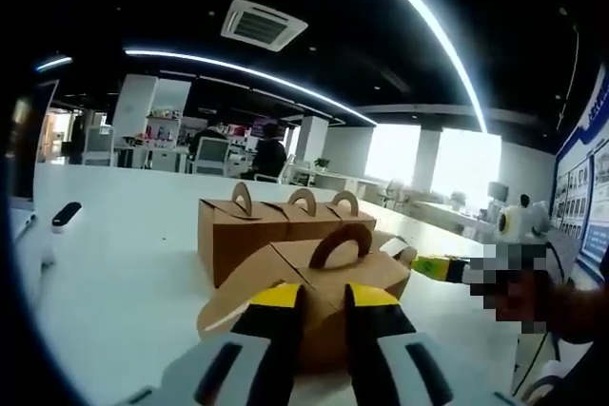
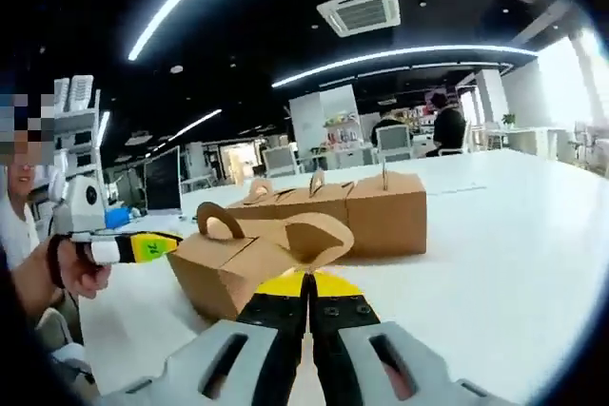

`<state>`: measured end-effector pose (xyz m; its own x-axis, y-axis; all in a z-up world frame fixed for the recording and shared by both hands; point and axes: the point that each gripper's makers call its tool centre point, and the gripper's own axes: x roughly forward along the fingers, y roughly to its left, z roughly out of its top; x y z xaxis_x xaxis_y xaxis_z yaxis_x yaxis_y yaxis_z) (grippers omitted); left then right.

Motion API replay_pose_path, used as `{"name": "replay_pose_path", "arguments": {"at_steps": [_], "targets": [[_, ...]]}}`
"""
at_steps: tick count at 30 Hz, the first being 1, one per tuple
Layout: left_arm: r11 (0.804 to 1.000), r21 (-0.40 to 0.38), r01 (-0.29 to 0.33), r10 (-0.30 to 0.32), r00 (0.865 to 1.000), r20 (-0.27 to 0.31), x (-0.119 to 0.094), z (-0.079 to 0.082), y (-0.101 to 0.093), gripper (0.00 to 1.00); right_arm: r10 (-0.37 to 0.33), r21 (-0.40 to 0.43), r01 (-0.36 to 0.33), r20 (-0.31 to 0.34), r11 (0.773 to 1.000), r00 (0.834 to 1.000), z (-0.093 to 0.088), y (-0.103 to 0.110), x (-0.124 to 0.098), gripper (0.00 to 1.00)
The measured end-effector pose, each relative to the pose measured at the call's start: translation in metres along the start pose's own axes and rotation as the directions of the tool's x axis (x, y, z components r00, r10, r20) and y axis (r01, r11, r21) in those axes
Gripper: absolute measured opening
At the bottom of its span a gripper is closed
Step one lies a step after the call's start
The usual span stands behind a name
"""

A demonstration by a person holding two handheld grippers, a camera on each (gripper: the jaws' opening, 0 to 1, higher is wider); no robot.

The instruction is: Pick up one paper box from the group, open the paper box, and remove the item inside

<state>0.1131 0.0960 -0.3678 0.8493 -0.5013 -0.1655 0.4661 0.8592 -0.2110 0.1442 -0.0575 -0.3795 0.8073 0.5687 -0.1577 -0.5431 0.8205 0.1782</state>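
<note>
Kraft-brown paper box point(image 1: 319, 292) is already apart from the group of boxes point(image 1: 276, 225) on the white surface point(image 1: 124, 273), 1 flap opened. Left tool point(image 1: 324, 303) grips its near side; right tool point(image 2: 306, 289) pinches the flap point(image 2: 319, 235). Item removal remains.

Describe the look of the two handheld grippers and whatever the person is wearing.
Both grippers match: the left gripper and right gripper have light grey bodies with dark slots, black jaws and yellow tips. Seen from the side in the right gripper view, the left one carries a white housing above a yellow-and-black marked section. The person's hand wears a dark wristband, with a white sleeve nearby.
</note>
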Motion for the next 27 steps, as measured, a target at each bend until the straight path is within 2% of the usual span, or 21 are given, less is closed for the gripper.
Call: {"name": "replay_pose_path", "arguments": {"at_steps": [4,12,15,18,27], "targets": [[1.0,-0.002,0.001,-0.001,1.0,0.001,0.0,0.0,-0.001,0.2,-0.001,-0.014,0.001,-0.006,1.0,1.0,-0.002,0.003,0.001,0.02],[1.0,0.0,-0.001,0.001,1.0,-0.001,0.0,0.0,0.002,0.2,0.004,0.039,-0.004,-0.014,0.999,1.0,-0.007,0.003,0.003,0.02],[1.0,0.0,-0.002,0.002,1.0,-0.001,0.0,0.0,0.001,0.2,0.012,0.123,-0.011,-0.012,0.992,1.0,-0.009,0.003,0.003,0.02],[1.0,0.001,-0.002,0.002,1.0,-0.002,0.0,0.0,0.001,0.2,0.026,0.236,-0.024,-0.007,0.971,1.0,-0.012,0.001,0.004,0.02],[1.0,0.004,-0.002,0.002,1.0,-0.003,0.0,0.0,0.0,0.2,0.027,0.24,-0.022,-0.018,0.971,0.999,-0.018,0.003,0.005,0.02]]}}
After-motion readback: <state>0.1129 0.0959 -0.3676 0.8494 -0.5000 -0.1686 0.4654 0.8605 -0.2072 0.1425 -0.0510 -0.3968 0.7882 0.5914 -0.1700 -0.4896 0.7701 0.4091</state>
